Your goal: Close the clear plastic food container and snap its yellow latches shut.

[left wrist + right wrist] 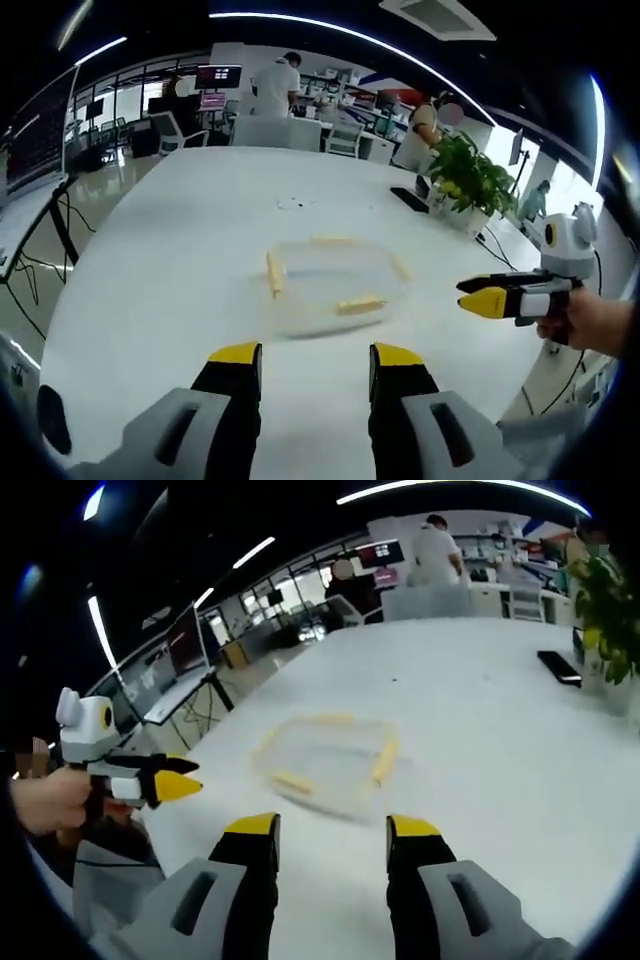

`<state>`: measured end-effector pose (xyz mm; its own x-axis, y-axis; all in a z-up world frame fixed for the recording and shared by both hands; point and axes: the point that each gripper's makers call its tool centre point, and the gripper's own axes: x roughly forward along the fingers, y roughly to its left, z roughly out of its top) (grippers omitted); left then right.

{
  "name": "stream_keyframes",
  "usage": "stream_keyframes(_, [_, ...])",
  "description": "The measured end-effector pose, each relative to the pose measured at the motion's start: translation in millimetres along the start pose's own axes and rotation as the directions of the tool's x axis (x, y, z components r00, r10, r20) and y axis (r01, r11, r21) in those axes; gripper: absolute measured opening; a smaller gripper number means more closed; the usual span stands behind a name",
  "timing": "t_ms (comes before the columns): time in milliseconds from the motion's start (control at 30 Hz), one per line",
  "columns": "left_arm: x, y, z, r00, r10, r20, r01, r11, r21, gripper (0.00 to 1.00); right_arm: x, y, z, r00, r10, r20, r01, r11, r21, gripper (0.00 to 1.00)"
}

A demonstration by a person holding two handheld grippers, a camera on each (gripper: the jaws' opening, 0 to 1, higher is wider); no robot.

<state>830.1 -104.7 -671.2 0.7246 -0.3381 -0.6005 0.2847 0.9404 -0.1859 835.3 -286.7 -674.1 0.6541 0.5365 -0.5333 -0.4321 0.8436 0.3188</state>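
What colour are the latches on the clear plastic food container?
Yellow latches on the clear plastic food container, seen best in the left gripper view.

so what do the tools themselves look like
Both match: two black jaws with yellow tips on grey housings. Left tool, right tool. From the side, the right tool has a white body with black and yellow pointed jaws. A bare hand grips it; no sleeve in view.

White table (150, 270) before me, long and glossy. On it: clear container (335, 280) with yellow latches (274, 273), central; black phone-like slab (409, 199) at far side; potted green plant (468, 178) near that edge.
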Motion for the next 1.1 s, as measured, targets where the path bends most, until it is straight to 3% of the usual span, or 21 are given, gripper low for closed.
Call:
stream_keyframes(333, [-25.0, -5.3, -16.6, 1.0, -0.003, 0.006, 0.003, 1.0, -0.003, 0.36, -17.2, 20.1, -17.5, 1.0, 0.02, 0.004, -0.02, 1.0, -0.02, 0.4])
stream_keyframes(600, [-49.6, -13.6, -20.5, 0.999, -0.006, 0.054, 0.006, 1.0, 0.006, 0.36, -39.5, 35.2, -31.2, 0.999, 0.028, 0.025, -0.027, 0.999, -0.034, 0.4])
stream_keyframes(1100, [-71.6, -33.4, -53.3, 0.998, -0.034, 0.06, 0.035, 0.999, -0.005, 0.36, -71.0, 34.0, -61.8, 0.999, 0.003, 0.038, -0.002, 1.0, -0.019, 0.4])
